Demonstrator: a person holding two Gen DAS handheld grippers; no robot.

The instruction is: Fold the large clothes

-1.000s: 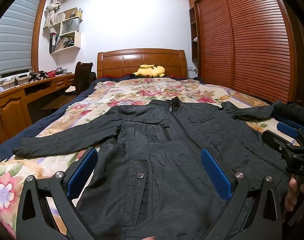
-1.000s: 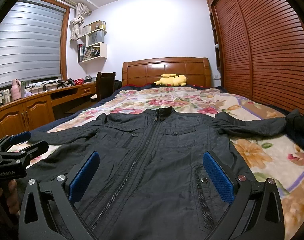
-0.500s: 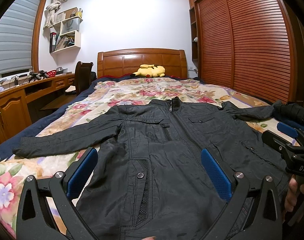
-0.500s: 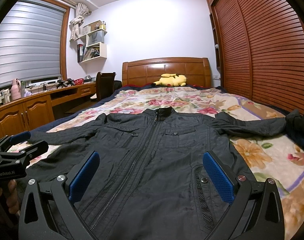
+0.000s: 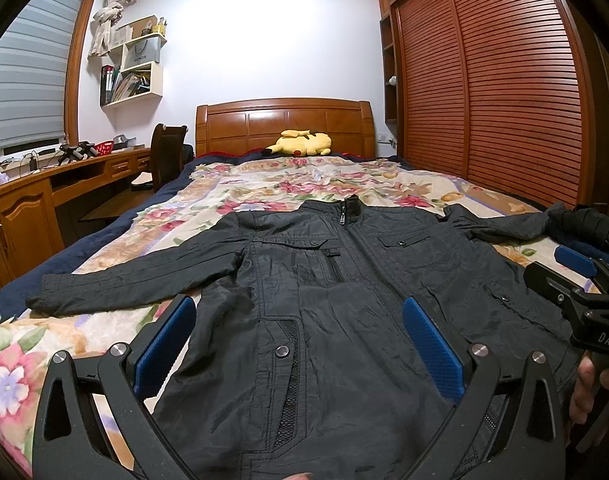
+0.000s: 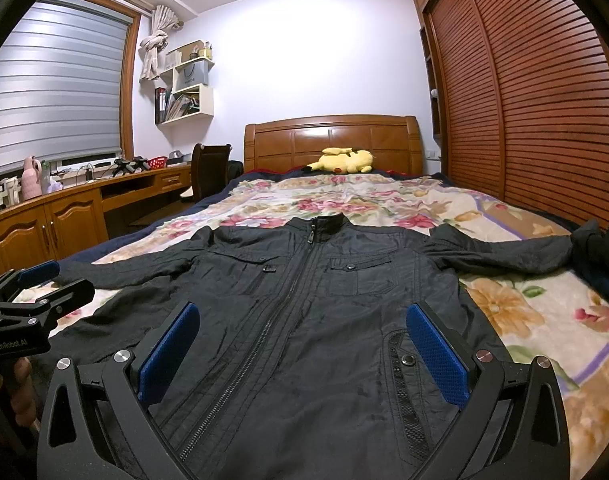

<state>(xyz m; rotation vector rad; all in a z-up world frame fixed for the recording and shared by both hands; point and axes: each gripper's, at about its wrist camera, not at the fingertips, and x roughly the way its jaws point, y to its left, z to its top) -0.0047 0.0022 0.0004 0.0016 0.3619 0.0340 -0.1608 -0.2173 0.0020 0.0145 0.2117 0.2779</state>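
Observation:
A large black zip-up jacket point(image 5: 324, 292) lies flat, front up, on the floral bedspread point(image 5: 264, 188), collar toward the headboard and both sleeves spread out. It also shows in the right wrist view point(image 6: 304, 300). My left gripper point(image 5: 298, 340) is open and empty above the jacket's lower left part. My right gripper point(image 6: 300, 344) is open and empty above its lower right part. Each gripper shows at the edge of the other's view: the right gripper point(image 5: 576, 280) and the left gripper point(image 6: 36, 288).
A yellow plush toy point(image 5: 300, 144) lies by the wooden headboard point(image 5: 284, 120). A dark garment point(image 5: 588, 224) is heaped at the bed's right edge. A wooden desk point(image 6: 64, 208) and chair point(image 6: 208, 168) stand on the left, a slatted wardrobe point(image 6: 524, 120) on the right.

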